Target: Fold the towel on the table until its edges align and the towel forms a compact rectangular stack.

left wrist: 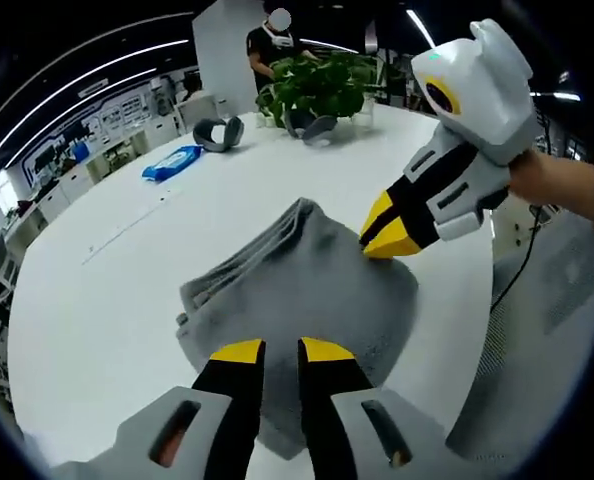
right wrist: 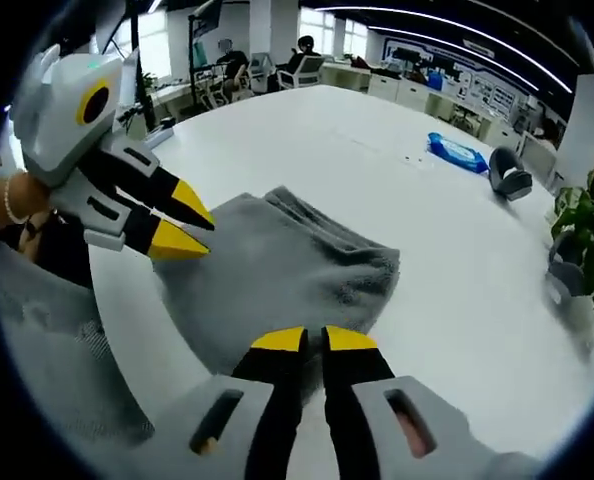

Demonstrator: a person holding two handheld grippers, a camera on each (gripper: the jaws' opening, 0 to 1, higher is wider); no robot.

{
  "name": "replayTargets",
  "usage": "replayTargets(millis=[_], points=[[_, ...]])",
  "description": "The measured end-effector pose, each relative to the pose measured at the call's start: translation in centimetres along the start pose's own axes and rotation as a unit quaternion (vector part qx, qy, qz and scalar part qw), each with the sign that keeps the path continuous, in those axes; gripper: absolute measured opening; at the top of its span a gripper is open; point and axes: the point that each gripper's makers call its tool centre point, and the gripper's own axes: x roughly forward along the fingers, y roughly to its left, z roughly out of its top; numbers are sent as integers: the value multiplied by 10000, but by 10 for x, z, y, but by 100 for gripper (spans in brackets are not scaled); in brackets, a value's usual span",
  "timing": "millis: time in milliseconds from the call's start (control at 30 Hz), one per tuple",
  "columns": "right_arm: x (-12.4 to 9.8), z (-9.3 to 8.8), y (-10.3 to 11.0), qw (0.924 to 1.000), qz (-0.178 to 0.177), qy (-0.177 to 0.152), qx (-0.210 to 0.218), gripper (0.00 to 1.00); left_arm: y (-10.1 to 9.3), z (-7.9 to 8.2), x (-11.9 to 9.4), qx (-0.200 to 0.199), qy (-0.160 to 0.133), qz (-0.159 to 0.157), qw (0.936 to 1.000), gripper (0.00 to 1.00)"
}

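Nearest the lens in the left gripper view, the left claw (left wrist: 273,348) rises from 6 o'clock with its yellow tips only a narrow slit apart, hovering over the near part of the grey towel (left wrist: 307,290); whether any cloth is pinched between them cannot be told. The towel lies already folded into a thick, roughly rectangular bundle on the white counter (left wrist: 127,290), its layered edges showing along the side toward 10 o'clock. From 2 o'clock the right claw (left wrist: 389,236) reaches in, tips together, touching the towel's far corner. Beyond, toward 11 and 12 o'clock, lie a blue packet (left wrist: 173,162), two grey neck pillows (left wrist: 219,133) and a potted plant (left wrist: 317,85). In the right gripper view, the right claw (right wrist: 311,340) stands at 6 o'clock, tips nearly closed over the towel's (right wrist: 277,270) near side, with no fabric visibly held. The left claw (right wrist: 184,225) enters from 9 o'clock with its two jaws a little apart at the towel's corner. The towel sits near the counter's (right wrist: 307,140) edge, which curves past at 7 o'clock. The likely risk is that a push from either claw slides the stack instead of squaring it, splaying the layers out of line, or nudges it toward that near edge. A closed tip could also snag a single layer and drag the fold open.
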Motion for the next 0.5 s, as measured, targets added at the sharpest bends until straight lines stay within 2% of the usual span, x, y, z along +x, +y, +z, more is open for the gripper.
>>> replayTargets(millis=[133,200,300,500], points=[[8,-6,1,9999,-81,112,-76,1,-3,-15,7,-179,282,-69,9994,11],[12,-7,3,9998,-28,198,-42,0,-2,-19,11,-212,331,-49,9992,11],[22,-17,5,9988,39,479,-38,0,-3,-27,19,-393,525,-165,9977,11],[29,-19,5,9982,-38,606,19,0,-1,-30,29,-519,684,-171,9962,9]])
